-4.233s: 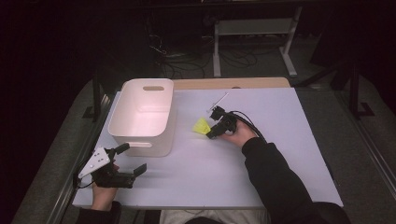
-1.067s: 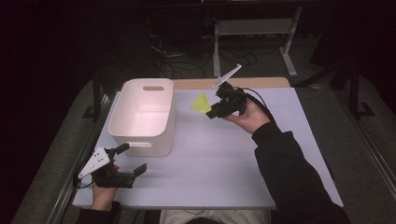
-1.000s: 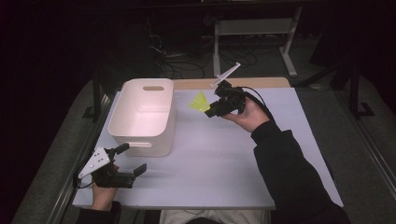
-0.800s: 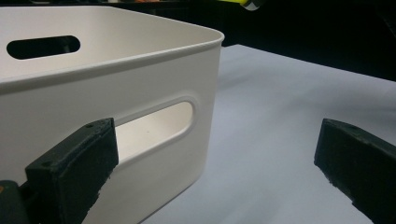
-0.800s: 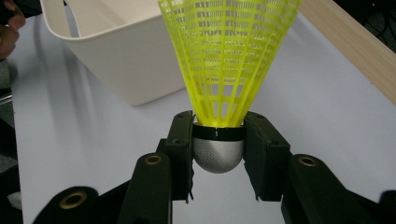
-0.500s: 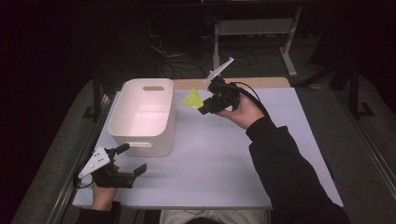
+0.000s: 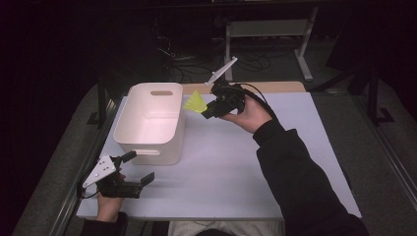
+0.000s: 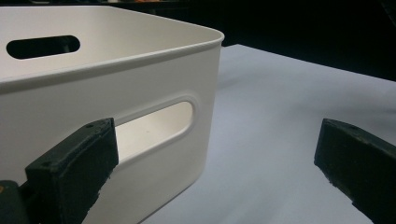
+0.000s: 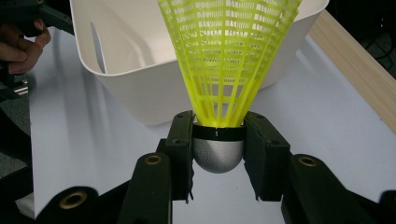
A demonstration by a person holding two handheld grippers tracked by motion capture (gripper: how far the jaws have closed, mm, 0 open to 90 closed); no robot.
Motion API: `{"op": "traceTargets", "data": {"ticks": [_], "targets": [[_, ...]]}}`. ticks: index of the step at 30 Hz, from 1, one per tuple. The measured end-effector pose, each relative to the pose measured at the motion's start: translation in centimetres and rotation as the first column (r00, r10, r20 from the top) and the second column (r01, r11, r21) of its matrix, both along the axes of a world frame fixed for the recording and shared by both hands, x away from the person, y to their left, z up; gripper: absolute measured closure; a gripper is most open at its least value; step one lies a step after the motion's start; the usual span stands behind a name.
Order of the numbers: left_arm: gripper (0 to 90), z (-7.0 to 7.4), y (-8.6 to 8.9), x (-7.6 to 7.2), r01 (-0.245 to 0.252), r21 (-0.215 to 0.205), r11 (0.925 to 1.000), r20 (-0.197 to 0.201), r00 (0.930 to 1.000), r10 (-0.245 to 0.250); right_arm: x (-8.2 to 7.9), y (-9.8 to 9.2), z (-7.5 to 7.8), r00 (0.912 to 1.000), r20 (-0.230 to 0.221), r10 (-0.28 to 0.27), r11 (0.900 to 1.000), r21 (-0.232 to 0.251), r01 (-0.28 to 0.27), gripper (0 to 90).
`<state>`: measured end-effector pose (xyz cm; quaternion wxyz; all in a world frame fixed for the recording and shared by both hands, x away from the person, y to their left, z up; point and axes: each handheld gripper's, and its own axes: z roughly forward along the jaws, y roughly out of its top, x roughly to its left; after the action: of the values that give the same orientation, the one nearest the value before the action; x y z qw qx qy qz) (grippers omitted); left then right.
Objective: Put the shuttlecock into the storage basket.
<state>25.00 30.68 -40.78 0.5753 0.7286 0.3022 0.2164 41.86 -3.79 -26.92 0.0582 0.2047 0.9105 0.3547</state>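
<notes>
A yellow plastic shuttlecock (image 7: pixel 195 103) (image 9: pixel 229 60) with a silver rounded base is held in the air, my right gripper (image 7: pixel 209 111) (image 9: pixel 218 149) shut on its base, skirt pointing toward the bin. It hovers just right of the white plastic bin (image 7: pixel 152 123) (image 9: pixel 140 88) near its far right corner. My left gripper (image 7: pixel 137 169) (image 8: pixel 215 158) rests on the table at the front left, open with nothing between its jaws, right by the bin's near wall (image 8: pixel 140 116) and its handle slot.
The pale table top (image 7: pixel 236 162) stretches to the right of the bin. A wooden strip (image 7: pixel 275 87) runs along the far edge. A metal stand and cables lie on the dark floor beyond.
My right gripper has carried the shuttlecock up off the table and leftward toward the bin's rim. The left gripper has stayed put.
</notes>
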Motion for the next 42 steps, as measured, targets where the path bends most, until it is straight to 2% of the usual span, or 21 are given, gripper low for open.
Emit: {"op": "traceTargets", "data": {"ticks": [13,42], "targets": [[0.0,0.0,0.0,0.0,0.000,0.001,1.0000,0.000,1.0000,0.000,0.2,1.5,0.5,0.9996,0.005,0.028,1.000,0.008,-0.028,63.3],[0.0,0.0,0.0,-0.1,0.001,-0.001,1.0000,0.001,1.0000,-0.001,0.2,5.1,1.0,0.9961,0.019,0.087,0.996,-0.016,-0.086,63.3]]}}
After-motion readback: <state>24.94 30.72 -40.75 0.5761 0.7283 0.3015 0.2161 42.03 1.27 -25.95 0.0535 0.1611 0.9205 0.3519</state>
